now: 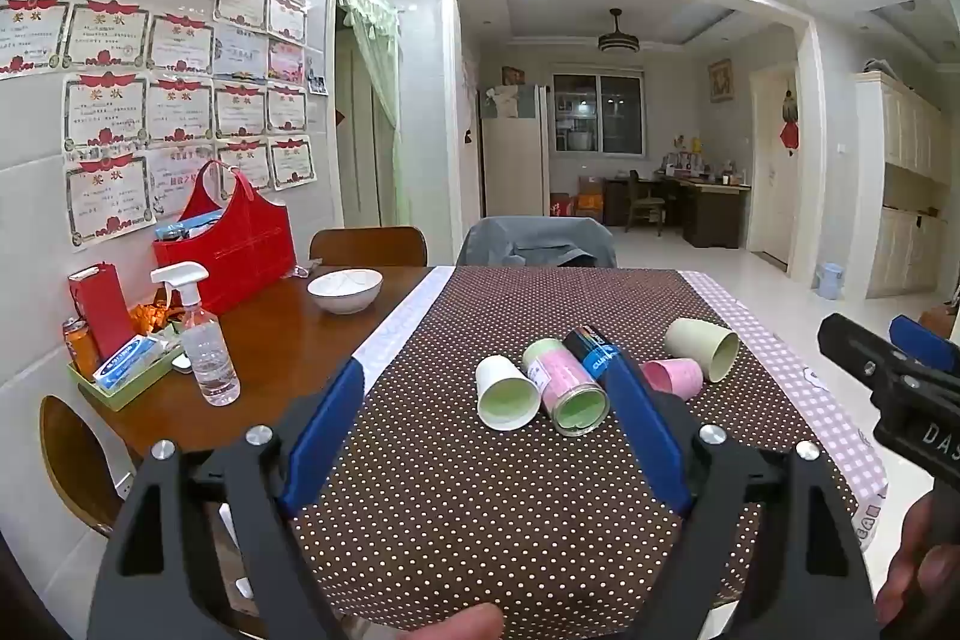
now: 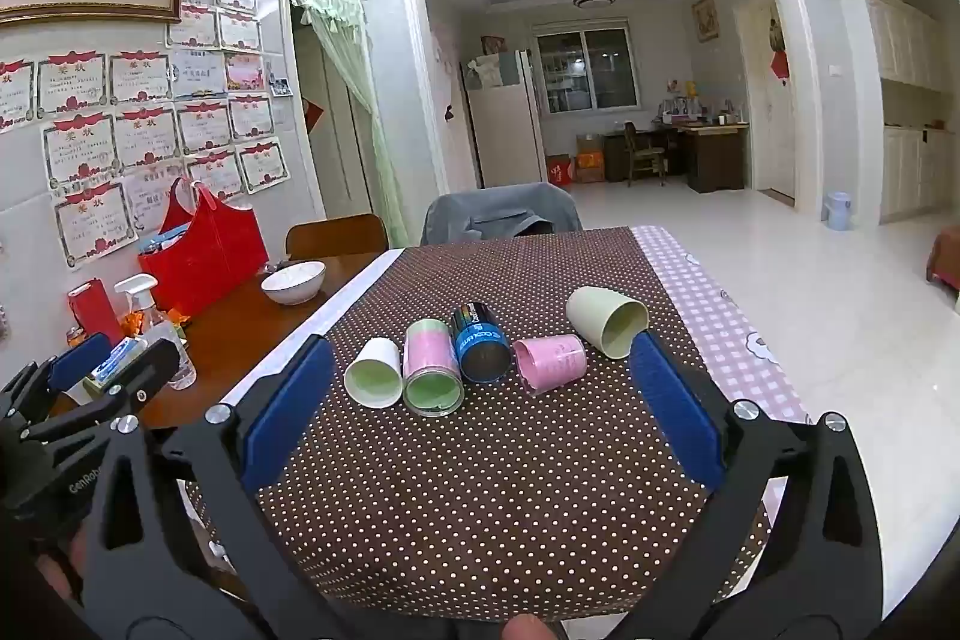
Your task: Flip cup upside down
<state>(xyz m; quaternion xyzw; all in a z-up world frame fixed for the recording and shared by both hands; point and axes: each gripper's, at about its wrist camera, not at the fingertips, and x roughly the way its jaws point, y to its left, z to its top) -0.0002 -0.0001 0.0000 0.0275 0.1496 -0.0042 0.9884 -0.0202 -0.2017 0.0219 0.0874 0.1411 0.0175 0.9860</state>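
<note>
Several cups lie on their sides in a row on the brown dotted cloth, mouths towards me: a white cup, a pink-and-green cup, a black-and-blue cup, a small pink cup and a pale cream cup. My left gripper is open and empty, short of the cups. My right gripper is open and empty, also short of them. Each gripper shows at the edge of the other's view.
On the bare wood at the left stand a white bowl, a spray bottle, a red bag and a green tray with boxes. Chairs stand at the far end. The table edge drops off at the right.
</note>
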